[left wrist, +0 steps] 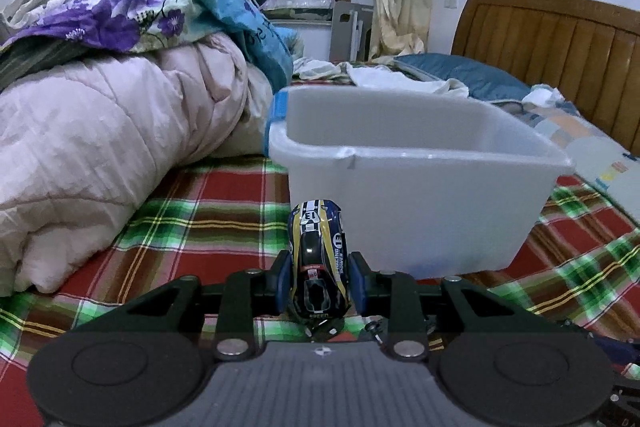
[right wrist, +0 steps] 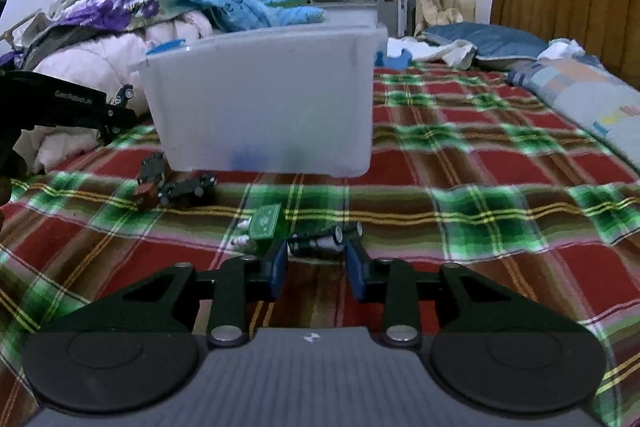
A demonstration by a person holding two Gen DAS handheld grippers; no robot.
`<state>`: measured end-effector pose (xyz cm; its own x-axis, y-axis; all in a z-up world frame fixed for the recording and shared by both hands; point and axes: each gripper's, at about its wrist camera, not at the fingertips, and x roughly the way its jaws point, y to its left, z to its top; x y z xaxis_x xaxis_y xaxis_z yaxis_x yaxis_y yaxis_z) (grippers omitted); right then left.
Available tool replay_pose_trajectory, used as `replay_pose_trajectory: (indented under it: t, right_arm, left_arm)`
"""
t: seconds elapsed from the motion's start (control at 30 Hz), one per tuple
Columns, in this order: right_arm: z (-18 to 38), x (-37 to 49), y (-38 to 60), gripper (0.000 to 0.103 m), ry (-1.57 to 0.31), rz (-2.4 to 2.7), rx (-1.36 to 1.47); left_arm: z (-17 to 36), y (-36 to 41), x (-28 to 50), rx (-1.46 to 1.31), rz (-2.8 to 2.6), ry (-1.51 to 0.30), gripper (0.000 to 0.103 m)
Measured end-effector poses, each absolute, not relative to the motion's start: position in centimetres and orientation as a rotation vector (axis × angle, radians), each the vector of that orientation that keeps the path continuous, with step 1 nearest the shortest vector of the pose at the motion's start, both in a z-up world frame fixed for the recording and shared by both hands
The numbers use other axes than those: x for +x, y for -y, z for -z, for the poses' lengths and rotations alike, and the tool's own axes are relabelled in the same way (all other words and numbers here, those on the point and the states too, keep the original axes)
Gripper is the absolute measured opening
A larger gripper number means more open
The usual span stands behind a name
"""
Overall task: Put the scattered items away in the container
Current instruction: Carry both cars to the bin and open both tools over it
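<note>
We're holding a blue-yellow toy race car (left wrist: 319, 263) clamped in the left tool (left wrist: 319, 277), just short of the translucent white plastic bin (left wrist: 420, 195). Right tool (right wrist: 317, 267) is gaping, empty, nearing a dark toy vehicle (right wrist: 320, 241); a green box (right wrist: 266, 225) & other toys are still lying on the plaid bed.

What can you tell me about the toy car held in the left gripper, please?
The toy car is a small racing model, glossy as if painted metal or plastic, dark blue with yellow and white stripes, a black cabin and a number roundel on the hood and side. It points away from the camera, nose tilted up toward the white plastic bin. The left gripper is shut on its flanks, blue pads touching both sides, above the plaid bedspread.
</note>
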<state>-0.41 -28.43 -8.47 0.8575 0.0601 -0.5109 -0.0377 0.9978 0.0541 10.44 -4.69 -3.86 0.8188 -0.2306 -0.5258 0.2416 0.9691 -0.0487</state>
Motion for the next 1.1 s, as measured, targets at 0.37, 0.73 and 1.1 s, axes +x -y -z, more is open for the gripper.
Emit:
replay_pose_trajectory:
  t: [0.37, 0.73, 1.1]
  right_arm:
    - [9.2, -0.6, 26.5, 0.071, -0.548, -0.042, -0.158]
    - [10.3, 0.4, 27.4, 0.070, -0.610, -0.031, -0.120]
    - [9.9, 0.0, 28.5, 0.069, -0.589, -0.033, -0.053]
  left_arm:
    - [2.8, 4.4, 9.3, 0.011, 0.259, -0.553, 0.034]
    - [3.1, 4.2, 9.5, 0.013, 0.260, -0.563, 0.034]
    - [2.7, 4.5, 9.1, 0.012, 0.271, -0.554, 0.034]
